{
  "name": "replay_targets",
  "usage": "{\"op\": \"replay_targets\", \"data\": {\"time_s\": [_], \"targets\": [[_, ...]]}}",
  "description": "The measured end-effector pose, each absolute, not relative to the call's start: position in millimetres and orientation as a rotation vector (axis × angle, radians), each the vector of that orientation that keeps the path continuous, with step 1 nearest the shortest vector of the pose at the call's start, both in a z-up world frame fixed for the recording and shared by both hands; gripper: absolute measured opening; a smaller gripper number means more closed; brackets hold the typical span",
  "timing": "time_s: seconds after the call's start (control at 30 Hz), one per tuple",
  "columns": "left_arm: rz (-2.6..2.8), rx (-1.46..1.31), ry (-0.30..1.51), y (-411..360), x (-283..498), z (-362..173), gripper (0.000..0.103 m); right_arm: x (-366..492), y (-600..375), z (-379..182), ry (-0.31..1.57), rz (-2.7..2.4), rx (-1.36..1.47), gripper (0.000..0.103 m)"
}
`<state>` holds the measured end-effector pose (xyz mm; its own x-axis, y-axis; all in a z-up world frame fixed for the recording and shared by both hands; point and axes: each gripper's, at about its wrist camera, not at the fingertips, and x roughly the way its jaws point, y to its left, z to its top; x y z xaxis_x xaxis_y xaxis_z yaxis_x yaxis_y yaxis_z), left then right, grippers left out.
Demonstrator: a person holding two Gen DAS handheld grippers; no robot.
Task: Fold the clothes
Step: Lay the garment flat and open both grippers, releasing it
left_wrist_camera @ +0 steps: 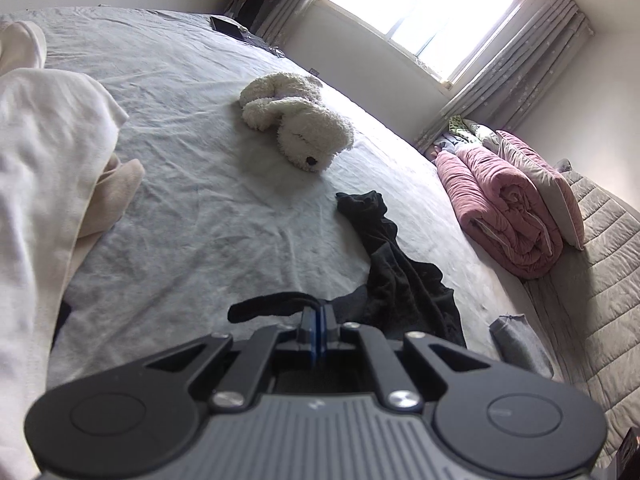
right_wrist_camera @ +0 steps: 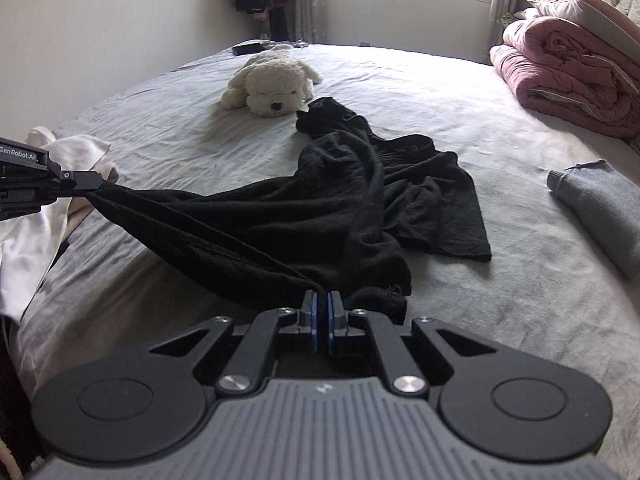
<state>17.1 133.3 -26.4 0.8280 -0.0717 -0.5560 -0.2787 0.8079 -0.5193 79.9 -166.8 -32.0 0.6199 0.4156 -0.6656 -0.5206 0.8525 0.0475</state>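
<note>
Tools, L [left_wrist_camera: 319,312] & R [right_wrist_camera: 322,300], pinch black garment [right_wrist_camera: 360,200]; only R view shows it spread.

white clothes [left_wrist_camera: 44,160]: cut off at the picture's left edge
grey cloth [right_wrist_camera: 600,216]: cut off at the right edge
dark flat thing [right_wrist_camera: 248,47]: too small to tell

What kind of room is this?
Most likely a bedroom. There is a big bed with a grey sheet, a fluffy white toy dog lying on it, and a rolled-up pink quilt beside a curtained window.
</note>
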Motion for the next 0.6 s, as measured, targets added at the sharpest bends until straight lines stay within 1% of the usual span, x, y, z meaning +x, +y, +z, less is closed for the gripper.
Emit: {"op": "replay_targets", "data": {"time_s": [0.2, 0.6], "targets": [[0.119, -0.602, 0.658, 142.0, -6.1, -39.8, 0.001, 58.1, -151.8, -34.2, 0.781, 0.580, -0.219, 0.005], [0.060, -0.480, 0.781, 139.4, -32.4, -75.6, 0.002, 12.3, -157.7, -54.1, 0.877, 0.540, -0.182, 0.005]]}}
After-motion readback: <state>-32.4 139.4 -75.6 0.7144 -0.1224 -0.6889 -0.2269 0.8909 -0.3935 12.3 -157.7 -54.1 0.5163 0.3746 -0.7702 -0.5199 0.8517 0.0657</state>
